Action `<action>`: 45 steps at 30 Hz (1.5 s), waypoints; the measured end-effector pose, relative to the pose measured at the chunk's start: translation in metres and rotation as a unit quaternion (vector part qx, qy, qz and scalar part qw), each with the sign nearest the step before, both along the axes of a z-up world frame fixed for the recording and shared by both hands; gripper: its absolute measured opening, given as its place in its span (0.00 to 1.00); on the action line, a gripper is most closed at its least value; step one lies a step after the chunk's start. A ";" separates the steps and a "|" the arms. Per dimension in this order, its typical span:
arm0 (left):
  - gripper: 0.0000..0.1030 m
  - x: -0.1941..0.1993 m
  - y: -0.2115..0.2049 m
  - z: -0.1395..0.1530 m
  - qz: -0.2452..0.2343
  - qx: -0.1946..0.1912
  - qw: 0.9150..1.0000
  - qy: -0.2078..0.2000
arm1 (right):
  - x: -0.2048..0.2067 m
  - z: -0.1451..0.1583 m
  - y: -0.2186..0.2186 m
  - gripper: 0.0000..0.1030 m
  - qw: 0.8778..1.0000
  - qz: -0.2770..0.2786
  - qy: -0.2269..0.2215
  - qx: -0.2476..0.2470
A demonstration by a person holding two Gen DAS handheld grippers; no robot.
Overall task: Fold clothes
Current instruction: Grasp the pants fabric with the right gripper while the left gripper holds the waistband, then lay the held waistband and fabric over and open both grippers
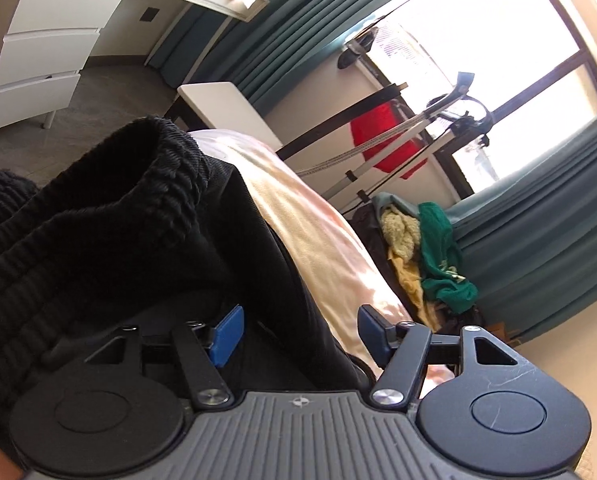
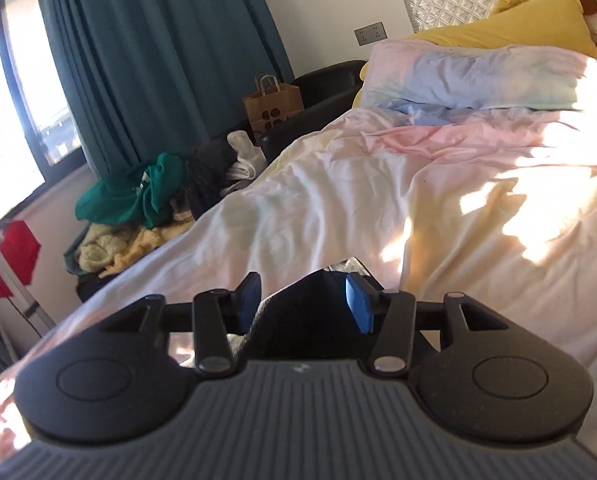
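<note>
Black ribbed garment (image 1: 110,216) is right up against the left cam, bunched and standing in a ridge from 9 to 12 o'clock, draped on the bed (image 2: 378,184). Looks like thick knit w/ a smoother black panel beside it at center. Not flat, not squared off, so by my read the fold isn't finished on this piece.

Left tongs (image 1: 298,334) spread wide, blue pads well apart, black cloth lying between and under them but nothing pinched. Prob hovering low over the fabric to pick an edge or having let one go; can't say which.

Right tongs (image 2: 304,300) also gaping, w/ a black cloth corner poking up between the pads, not squeezed. Placement suggests each hand works one end of the same garment, so it can be lifted or laid evenly.

Outward: pastel sheet, sun patches at 3 o'clock in right view. Clothes pile (image 2: 138,200), green on top, off the bed's far side at 9 o'clock; likely the waiting stock. Teal curtain (image 2: 158,48) behind, paper bag (image 2: 272,106) at 12.
</note>
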State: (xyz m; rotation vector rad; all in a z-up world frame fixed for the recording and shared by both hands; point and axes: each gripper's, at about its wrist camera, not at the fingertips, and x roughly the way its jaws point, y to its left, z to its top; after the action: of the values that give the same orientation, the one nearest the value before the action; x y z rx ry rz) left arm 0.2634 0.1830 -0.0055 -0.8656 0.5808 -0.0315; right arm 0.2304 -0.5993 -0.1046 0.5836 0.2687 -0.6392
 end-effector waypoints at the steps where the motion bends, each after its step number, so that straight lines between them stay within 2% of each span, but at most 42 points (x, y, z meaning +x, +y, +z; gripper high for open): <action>1: 0.78 -0.017 -0.003 0.003 0.001 -0.008 1.000 -0.010 | -0.016 0.000 0.002 0.50 1.000 -0.001 -0.010 0.012; 2: 0.78 -0.034 -0.005 0.003 0.003 -0.016 1.000 -0.016 | -0.031 -0.001 0.005 0.51 0.999 -0.001 -0.019 0.026; 4: 0.80 -0.064 -0.006 -0.004 0.008 -0.035 0.999 -0.011 | -0.059 -0.007 0.008 0.62 0.997 0.002 -0.037 0.063; 6: 0.82 -0.073 -0.004 -0.017 0.013 -0.054 0.998 0.012 | -0.085 -0.014 0.010 0.62 0.993 0.003 -0.054 0.104; 8: 0.82 -0.080 -0.001 -0.031 0.019 -0.073 0.996 0.037 | -0.104 -0.029 0.008 0.62 0.984 0.001 -0.058 0.170; 11: 0.82 -0.089 0.004 -0.052 0.028 -0.101 0.992 0.075 | -0.110 -0.048 0.005 0.61 0.965 0.030 -0.056 0.256; 12: 0.82 -0.093 0.005 -0.060 0.030 -0.110 0.990 0.087 | -0.110 -0.054 0.004 0.61 0.959 0.041 -0.060 0.274; 14: 0.82 -0.087 0.007 -0.071 0.038 -0.130 0.987 0.086 | -0.106 -0.062 0.004 0.61 0.953 0.060 -0.074 0.289; 16: 0.80 -0.075 0.008 -0.083 0.043 -0.142 0.986 0.076 | -0.097 -0.071 0.003 0.61 0.952 0.065 -0.077 0.289; 18: 0.80 -0.061 0.006 -0.089 0.052 -0.135 0.987 0.068 | -0.086 -0.082 -0.002 0.60 0.951 0.060 -0.072 0.295; 20: 0.77 -0.047 0.004 -0.096 0.060 -0.124 0.989 0.060 | -0.076 -0.088 -0.007 0.55 0.956 0.050 -0.075 0.281; 21: 0.72 -0.040 0.003 -0.099 0.065 -0.119 0.989 0.056 | -0.072 -0.090 -0.009 0.51 0.958 0.045 -0.077 0.271; 23: 0.63 -0.027 0.000 -0.101 0.072 -0.107 0.991 0.044 | -0.065 -0.092 -0.013 0.33 0.964 0.034 -0.076 0.252; 25: 0.49 -0.015 0.000 -0.102 0.079 -0.104 0.991 0.030 | -0.059 -0.094 -0.016 0.17 0.969 0.024 -0.075 0.235; 26: 0.43 -0.011 0.001 -0.104 0.083 -0.108 0.990 0.027 | -0.058 -0.093 -0.016 0.16 0.971 0.021 -0.077 0.227; 27: 0.28 -0.009 0.001 -0.104 0.087 -0.111 0.990 0.021 | -0.057 -0.093 -0.015 0.14 0.972 0.018 -0.079 0.219; 28: 0.22 -0.007 0.002 -0.102 0.090 -0.113 0.989 0.014 | -0.055 -0.093 -0.015 0.13 0.974 0.015 -0.081 0.211; 32: 0.15 -0.011 0.010 -0.086 0.105 -0.124 0.987 -0.006 | -0.053 -0.075 -0.009 0.13 0.982 0.023 -0.091 0.166; 34: 0.13 -0.014 0.016 -0.075 0.108 -0.124 0.986 -0.011 | -0.061 -0.067 -0.008 0.12 0.981 0.025 -0.098 0.167; 39: 0.11 -0.021 0.028 -0.048 0.099 -0.090 0.991 -0.008 | -0.087 -0.048 -0.003 0.12 0.977 0.026 -0.117 0.175; 45: 0.11 -0.052 0.043 -0.011 0.089 -0.070 0.994 -0.004 | -0.126 -0.024 0.005 0.12 0.973 0.023 -0.126 0.191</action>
State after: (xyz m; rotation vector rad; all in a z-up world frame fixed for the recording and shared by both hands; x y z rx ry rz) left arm 0.2114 0.2262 -0.0170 -1.0506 0.4954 0.0867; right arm 0.1048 -0.5942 -0.1291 1.0163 0.1666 -0.4632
